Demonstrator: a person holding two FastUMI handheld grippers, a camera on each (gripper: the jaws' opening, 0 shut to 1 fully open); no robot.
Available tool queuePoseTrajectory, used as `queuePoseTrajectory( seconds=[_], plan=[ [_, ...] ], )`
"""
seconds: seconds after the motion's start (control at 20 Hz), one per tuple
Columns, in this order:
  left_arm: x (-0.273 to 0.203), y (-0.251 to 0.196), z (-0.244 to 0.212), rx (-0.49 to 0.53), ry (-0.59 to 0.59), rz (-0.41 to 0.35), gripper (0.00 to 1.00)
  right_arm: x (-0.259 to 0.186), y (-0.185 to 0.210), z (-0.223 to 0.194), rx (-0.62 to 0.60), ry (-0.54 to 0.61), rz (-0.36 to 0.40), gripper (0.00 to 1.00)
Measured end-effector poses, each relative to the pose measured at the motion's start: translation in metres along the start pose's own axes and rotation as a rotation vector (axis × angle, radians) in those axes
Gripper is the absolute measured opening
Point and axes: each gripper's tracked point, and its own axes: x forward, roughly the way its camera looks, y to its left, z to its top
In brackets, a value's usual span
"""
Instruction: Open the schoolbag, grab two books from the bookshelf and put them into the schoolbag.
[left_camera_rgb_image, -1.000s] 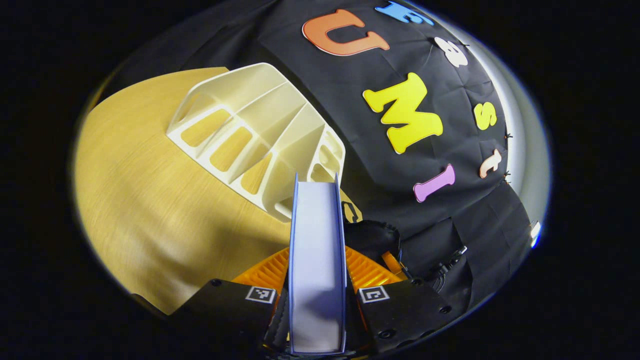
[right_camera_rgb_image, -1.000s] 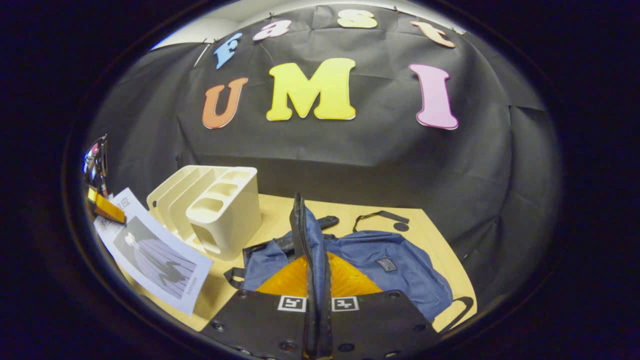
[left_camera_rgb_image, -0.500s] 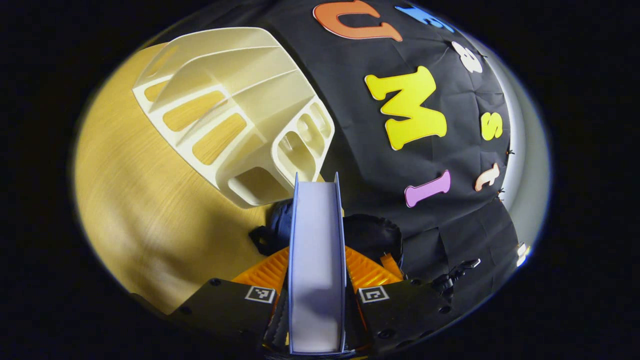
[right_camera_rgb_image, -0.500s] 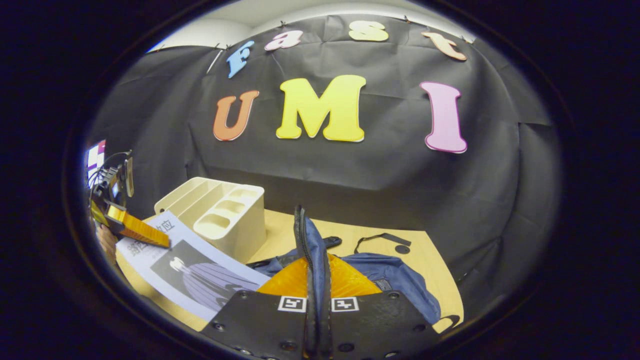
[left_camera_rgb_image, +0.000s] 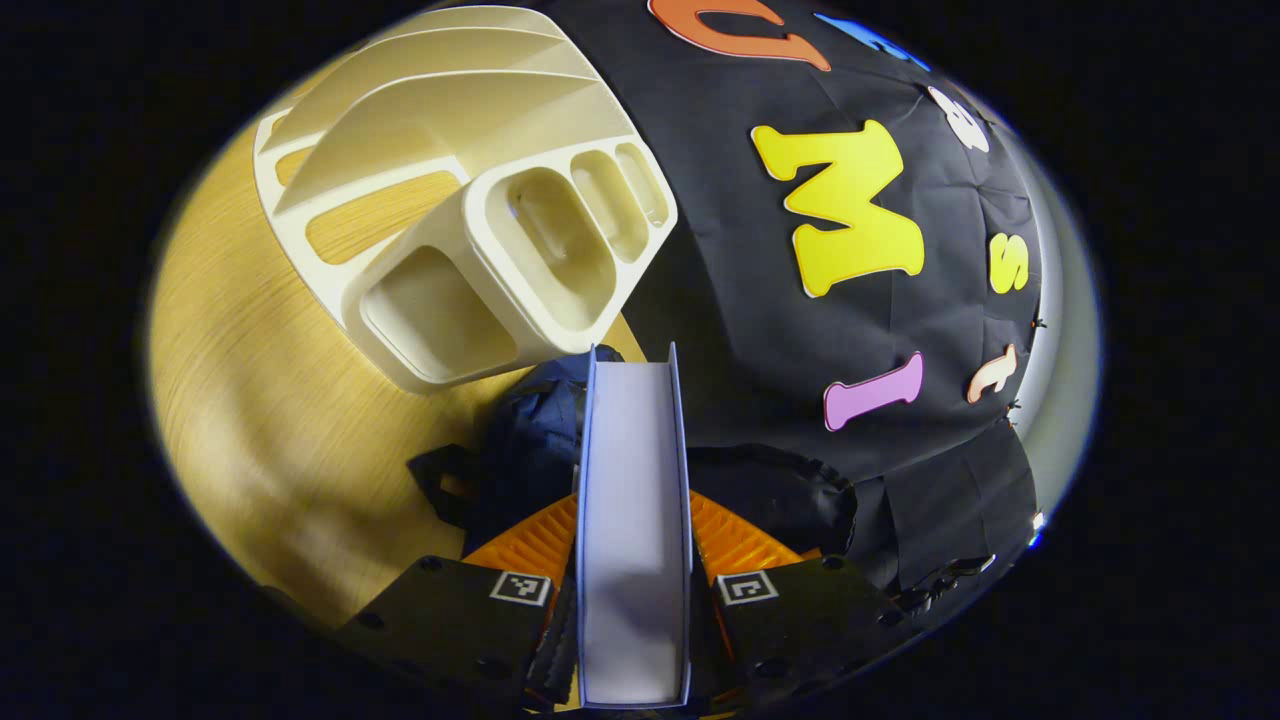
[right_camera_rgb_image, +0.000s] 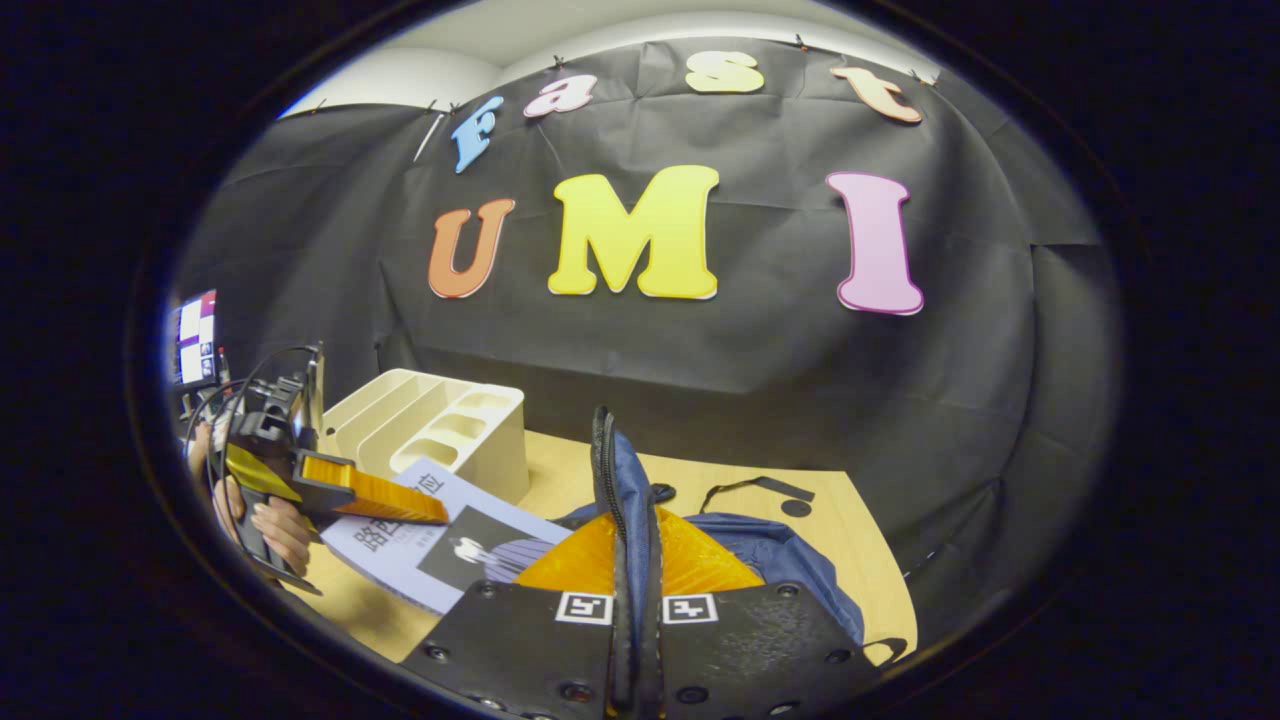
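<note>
Left gripper (left_camera_rgb_image: 634, 590) has its jaws clamped on one book (left_camera_rgb_image: 633, 520), page edge facing the camera; the near end of the book runs off the bottom of the left gripper view, and its cover can't be seen there. In the right gripper view the same book (right_camera_rgb_image: 450, 535) lies nearly flat above the table (right_camera_rgb_image: 840, 540), cover up with a dark picture on it, its corner passing behind the right gripper (right_camera_rgb_image: 628, 600); the left gripper (right_camera_rgb_image: 340, 490) and the hand (right_camera_rgb_image: 265, 520) holding it sit at the left edge, partly cut off. Right gripper's jaws are pinched narrow on the zipper edge of the schoolbag (right_camera_rgb_image: 775, 560), lifting that edge upright; whether the bag mouth is open, and what is inside, is blocked by the gripper body. In the left gripper view the schoolbag (left_camera_rgb_image: 530, 450) is a dark bunched shape just beyond the book, mostly hidden behind it. Count: one book visible, one schoolbag, one bookshelf. The bookshelf (left_camera_rgb_image: 450, 200) is a cream plastic rack standing on the table (left_camera_rgb_image: 250, 400) at the back left, just beside the bag; its slanted slots and its small front cups look empty as far as they can be seen, though the top of the rack is cut off in the left gripper view. A small screen (right_camera_rgb_image: 195, 340) shows at the far left, too small to read.
</note>
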Motion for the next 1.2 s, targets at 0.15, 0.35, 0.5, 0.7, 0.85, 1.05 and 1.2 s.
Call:
queuePoseTrajectory(
  seconds=[0.15,0.35,0.5,0.7,0.85,1.05,1.2],
  plan=[
    [0.011,-0.001,-0.004,0.093,-0.042,0.023,0.47,-0.003,-0.001,0.0,0.0,-0.011,0.007,0.03],
    [0.026,-0.008,-0.013,0.191,-0.069,0.042,0.47,-0.006,0.004,0.005,0.004,-0.032,0.024,0.03],
    [0.046,-0.014,-0.029,0.201,-0.065,0.028,0.47,-0.007,0.012,0.01,-0.003,-0.044,0.043,0.04],
    [0.075,-0.02,-0.049,0.194,-0.065,0.008,0.47,-0.008,0.016,0.017,-0.022,-0.054,0.036,0.04],
    [0.098,-0.03,-0.067,0.18,-0.061,-0.019,0.47,-0.008,0.019,0.023,-0.02,-0.061,0.033,0.03],
    [0.126,-0.041,-0.089,0.173,-0.055,-0.046,0.48,-0.008,0.018,0.027,-0.03,-0.068,0.025,0.04],
    [0.141,-0.045,-0.095,0.156,-0.058,-0.065,0.48,-0.011,0.014,0.031,-0.024,-0.084,0.016,0.03]
  ],
)
